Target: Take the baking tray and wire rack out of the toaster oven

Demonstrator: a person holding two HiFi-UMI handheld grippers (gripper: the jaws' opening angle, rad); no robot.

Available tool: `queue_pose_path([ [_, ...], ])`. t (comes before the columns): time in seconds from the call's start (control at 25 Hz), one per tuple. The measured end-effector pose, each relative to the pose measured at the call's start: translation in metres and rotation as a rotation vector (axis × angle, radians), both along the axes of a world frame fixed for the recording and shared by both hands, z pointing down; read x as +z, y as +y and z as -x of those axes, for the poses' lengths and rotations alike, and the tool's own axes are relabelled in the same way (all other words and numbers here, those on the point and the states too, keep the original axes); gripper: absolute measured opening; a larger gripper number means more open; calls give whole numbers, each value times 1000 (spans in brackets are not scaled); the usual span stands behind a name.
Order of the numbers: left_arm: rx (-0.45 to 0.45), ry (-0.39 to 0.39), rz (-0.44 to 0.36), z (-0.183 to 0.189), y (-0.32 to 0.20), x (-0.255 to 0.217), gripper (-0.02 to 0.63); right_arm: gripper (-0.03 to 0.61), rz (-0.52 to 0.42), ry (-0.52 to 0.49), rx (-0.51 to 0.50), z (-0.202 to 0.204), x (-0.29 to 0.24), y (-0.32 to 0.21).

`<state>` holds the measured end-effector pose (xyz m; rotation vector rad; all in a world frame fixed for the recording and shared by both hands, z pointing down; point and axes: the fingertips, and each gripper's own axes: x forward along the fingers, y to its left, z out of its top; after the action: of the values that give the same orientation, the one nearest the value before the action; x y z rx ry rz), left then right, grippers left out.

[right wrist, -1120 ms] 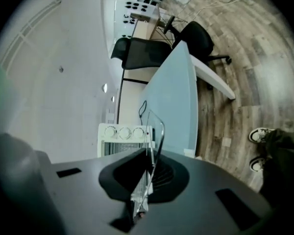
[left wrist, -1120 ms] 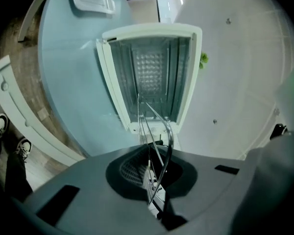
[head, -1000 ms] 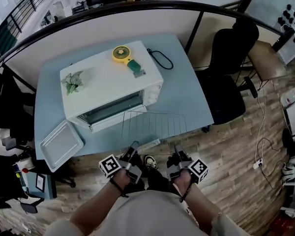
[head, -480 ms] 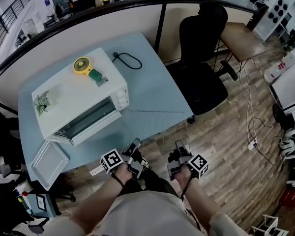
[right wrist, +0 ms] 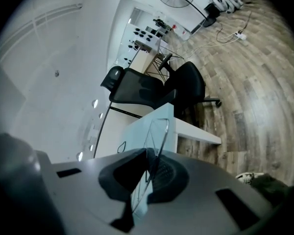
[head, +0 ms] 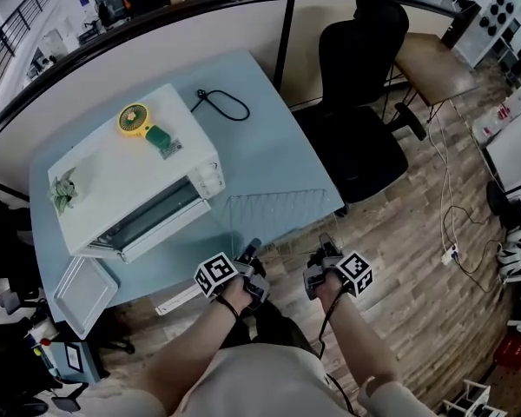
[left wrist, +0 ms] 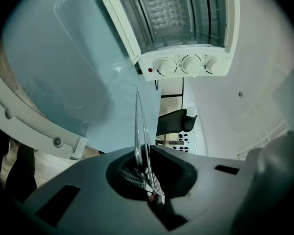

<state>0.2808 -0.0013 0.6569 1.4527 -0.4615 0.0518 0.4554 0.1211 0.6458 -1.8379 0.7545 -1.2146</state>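
Left tongs [head: 252,252] and right tongs [head: 324,243] were each clamped tight on the near rim of the wire rack [head: 273,208], and both gripper views showed me thin wire pinched between them. I saw the rack fully out of the toaster oven [head: 135,176], spread over the blue surface [head: 269,146] just off the oven's front right. Whether it touched the surface I could not tell. The baking tray [head: 85,285] lay off the oven's front left, also outside it. On the oven's top sat a yellow handheld fan [head: 139,122] and a small green plant [head: 63,189].
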Motion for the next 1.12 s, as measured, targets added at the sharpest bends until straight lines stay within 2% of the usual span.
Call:
queue_pose_path([
  [0.2, -4, -34, 20, -22, 4, 17, 6, 51, 94, 8, -54, -29, 21, -8],
  [0.4, -56, -33, 89, -39, 9, 31, 11, 84, 116, -6, -89, -56, 39, -18],
  [0.6, -79, -83, 131, -52, 13, 49, 64, 127, 144, -28, -125, -78, 60, -29],
  [0.84, -25, -133, 143, -60, 24, 52, 64, 184, 223, -49, -171, -88, 75, -42],
  [0.92, -23, -151, 173, -59, 32, 54, 85, 218, 283, -58, -180, -88, 80, -41],
  [1.0, -42, -161, 213, -57, 39, 59, 144, 285, 328, -66, -188, -87, 85, -40],
  [1.12, -66, -181, 251, -52, 42, 72, 189, 323, 323, -83, -189, -84, 93, -44],
])
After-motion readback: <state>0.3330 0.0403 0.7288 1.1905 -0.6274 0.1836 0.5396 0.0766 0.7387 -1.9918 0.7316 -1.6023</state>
